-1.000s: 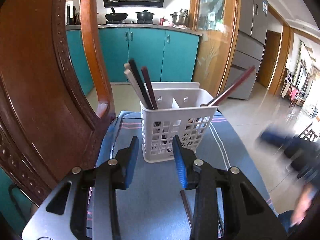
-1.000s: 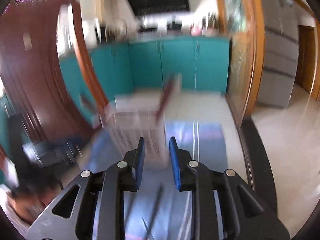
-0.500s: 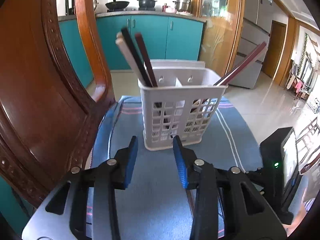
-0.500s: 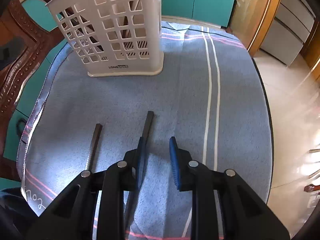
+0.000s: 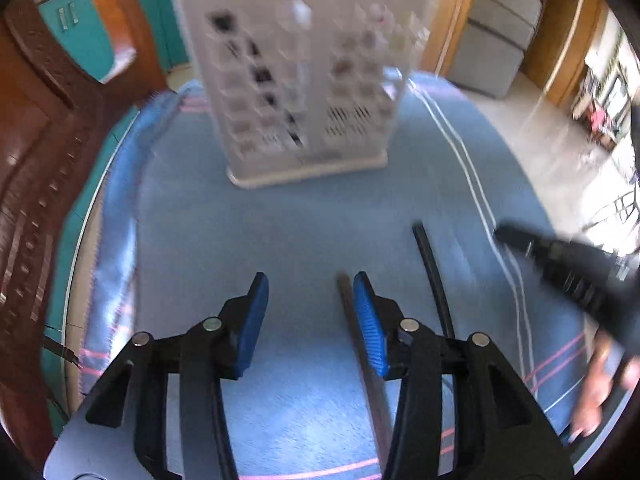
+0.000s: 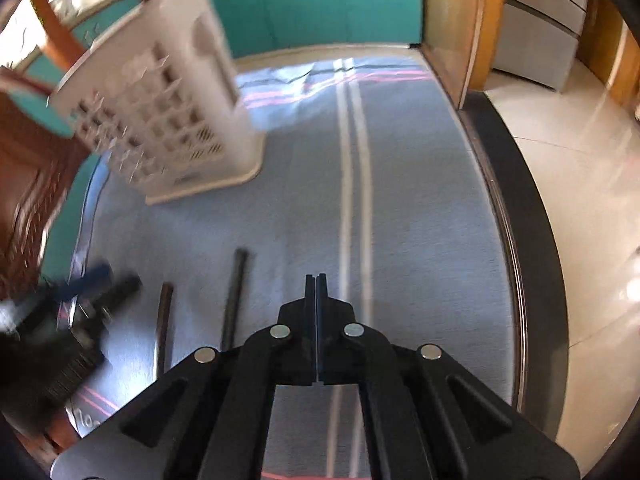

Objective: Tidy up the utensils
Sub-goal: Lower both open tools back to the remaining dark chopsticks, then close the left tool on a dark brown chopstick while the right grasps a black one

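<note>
A white slotted utensil basket (image 5: 304, 80) stands at the far side of the blue cloth (image 5: 280, 232); it also shows in the right wrist view (image 6: 160, 120), blurred. Two dark chopsticks lie loose on the cloth: a brown one (image 5: 352, 320) beside my left gripper's right finger, and a black one (image 5: 432, 272) further right. The right wrist view shows them as the brown chopstick (image 6: 163, 328) and the black chopstick (image 6: 234, 296). My left gripper (image 5: 308, 296) is open and empty, low over the cloth. My right gripper (image 6: 316, 280) is shut and empty, right of both chopsticks.
A carved brown wooden chair back (image 5: 44, 168) rises at the table's left edge. The table's dark rim (image 6: 528, 240) runs along the right, with tiled floor (image 6: 584, 184) beyond. Teal cabinets (image 6: 320, 4) stand behind.
My left gripper has tilted down toward the cloth and the loose chopsticks. My right gripper has shut and moved right, away from the black chopstick.
</note>
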Motion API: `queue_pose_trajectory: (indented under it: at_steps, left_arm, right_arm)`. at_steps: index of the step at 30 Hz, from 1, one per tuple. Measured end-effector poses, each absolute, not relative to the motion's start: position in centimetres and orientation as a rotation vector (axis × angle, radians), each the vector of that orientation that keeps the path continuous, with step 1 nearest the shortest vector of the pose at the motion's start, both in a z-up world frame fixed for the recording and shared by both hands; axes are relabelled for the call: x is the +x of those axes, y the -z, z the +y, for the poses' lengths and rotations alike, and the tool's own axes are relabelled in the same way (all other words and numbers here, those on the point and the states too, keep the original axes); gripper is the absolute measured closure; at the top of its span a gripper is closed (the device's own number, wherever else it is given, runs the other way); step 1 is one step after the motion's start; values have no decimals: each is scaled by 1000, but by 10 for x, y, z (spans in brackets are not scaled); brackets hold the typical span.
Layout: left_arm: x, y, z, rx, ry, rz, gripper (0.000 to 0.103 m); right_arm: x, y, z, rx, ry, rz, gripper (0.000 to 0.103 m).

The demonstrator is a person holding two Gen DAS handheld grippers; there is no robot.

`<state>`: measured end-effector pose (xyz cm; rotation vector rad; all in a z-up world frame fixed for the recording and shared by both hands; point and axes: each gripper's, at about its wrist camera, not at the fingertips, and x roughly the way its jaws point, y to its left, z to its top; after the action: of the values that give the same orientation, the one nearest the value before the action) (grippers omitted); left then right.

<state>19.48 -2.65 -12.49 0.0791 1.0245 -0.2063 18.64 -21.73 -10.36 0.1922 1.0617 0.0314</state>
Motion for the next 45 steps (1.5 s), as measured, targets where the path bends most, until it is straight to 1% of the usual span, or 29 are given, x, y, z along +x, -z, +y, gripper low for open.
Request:
queue_pose_trajectory:
  at_steps: [4, 5, 7, 8, 9, 10, 11, 16, 18, 20, 22, 26, 30, 31, 32, 33, 34, 37, 40, 42, 45]
  left_arm:
    - [190, 141, -38, 126, 206, 1066, 57]
    - [189, 141, -38, 129, 204, 1056, 61]
    - [188, 139, -38, 117, 220, 1060, 86]
    - [188, 138, -37, 116, 216, 1060, 90]
    - [189, 137, -34, 118, 206, 1059, 92]
    - [189, 135, -32, 113, 201, 1058, 92]
    - [190, 134, -28, 104, 193, 1058, 92]
    - [191, 132, -10, 98, 125, 1052, 92]
    - [189, 130, -7, 105, 113, 1051, 92]
    - [187, 129, -7, 110, 111, 1050, 92]
    - [185, 129, -5, 113, 106, 1048, 92]
    - [188, 136, -13, 118, 101, 1050, 91]
    - [197, 141, -12, 126, 83, 1049, 83]
    - [197, 140, -11, 125, 80, 1049, 81]
    - [197, 139, -10, 122, 81, 1049, 81]
    - [197, 139, -10, 121, 81, 1050, 81]
    - [197, 140, -9, 122, 81, 1050, 81]
    - [198, 140, -8, 121, 81, 1050, 80]
    - [198, 140, -5, 119, 70, 1050, 73]
    - [198, 139, -2, 116, 67, 1051, 71]
    - [198, 139, -1, 121, 66, 1050, 71]
  right_arm:
    - [186, 103, -226, 209, -30, 1037, 101]
    - [185, 103, -224, 206, -28, 1035, 101]
    - [185, 104, -223, 204, -24, 1039, 100]
    - [186, 105, -223, 204, -23, 1042, 96]
    - [186, 105, -222, 202, -21, 1042, 93]
    - [186, 105, -222, 200, -21, 1040, 89]
    - [185, 106, -220, 193, -22, 1038, 87]
    - [183, 108, -209, 164, -57, 1044, 86]
    - [185, 109, -201, 160, -90, 1056, 79]
    - [187, 109, -192, 149, -108, 1062, 66]
    - [189, 110, -183, 123, -116, 1069, 63]
    - [196, 117, -163, 39, -96, 1104, 63]
    - [194, 125, -153, -30, -74, 1107, 64]
    - [193, 125, -153, -42, -72, 1103, 71]
    - [192, 125, -152, -49, -76, 1100, 85]
    - [190, 125, -154, -47, -81, 1101, 90]
    - [189, 125, -155, -40, -86, 1104, 91]
    - [184, 124, -162, -19, -77, 1102, 92]
    - [180, 124, -168, -11, -60, 1100, 92]
    - [178, 124, -171, 4, -79, 1097, 92]
    - [175, 123, -170, 1, -88, 1093, 90]
